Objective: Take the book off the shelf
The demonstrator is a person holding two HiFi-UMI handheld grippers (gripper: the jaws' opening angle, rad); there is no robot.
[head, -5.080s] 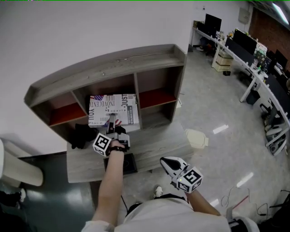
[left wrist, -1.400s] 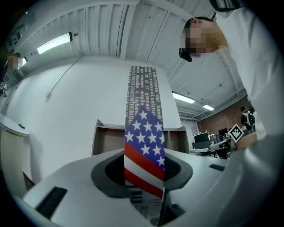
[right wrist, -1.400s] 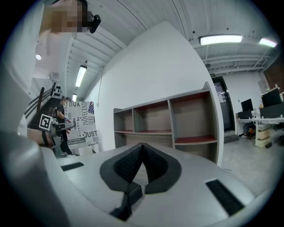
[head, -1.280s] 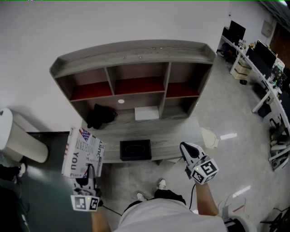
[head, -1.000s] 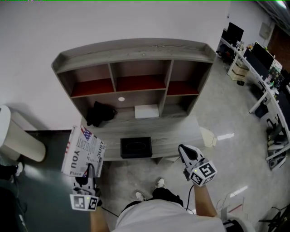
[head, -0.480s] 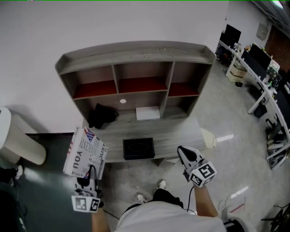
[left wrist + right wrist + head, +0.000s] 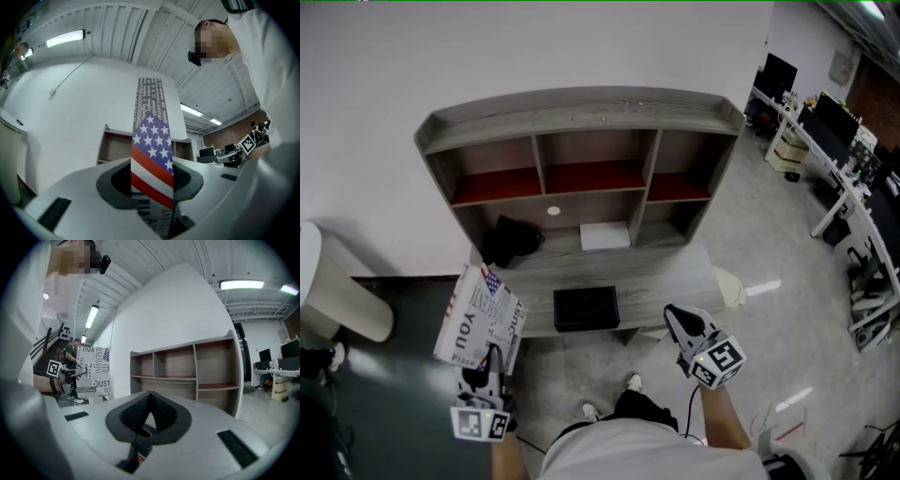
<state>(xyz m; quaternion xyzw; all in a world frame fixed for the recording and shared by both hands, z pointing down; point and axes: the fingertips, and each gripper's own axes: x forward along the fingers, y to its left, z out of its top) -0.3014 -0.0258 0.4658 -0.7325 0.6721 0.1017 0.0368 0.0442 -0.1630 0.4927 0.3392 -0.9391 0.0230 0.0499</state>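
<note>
The book (image 7: 478, 317), a white cover with black lettering and a flag corner, stands upright off the shelf, low at the left of the head view. My left gripper (image 7: 492, 364) is shut on its lower edge; in the left gripper view the flag-printed spine (image 7: 151, 159) runs up between the jaws. The grey shelf unit (image 7: 581, 108) stands against the wall ahead. My right gripper (image 7: 673, 319) hangs in front of the bench at lower right, shut with nothing in it. In the right gripper view the book (image 7: 93, 371) shows at the left and the shelf unit (image 7: 192, 373) beyond the closed jaws.
A low grey bench (image 7: 675, 277) in front of the shelf carries a black tray (image 7: 586, 307), a white box (image 7: 605, 234) and a dark bundle (image 7: 508, 239). A white bin (image 7: 337, 300) stands at the left. Office desks with monitors (image 7: 825, 122) line the right side.
The book came out of the shelf's middle compartment and down to my left side. Over the last second it has only drifted slightly right and down; the right gripper has barely moved.
</note>
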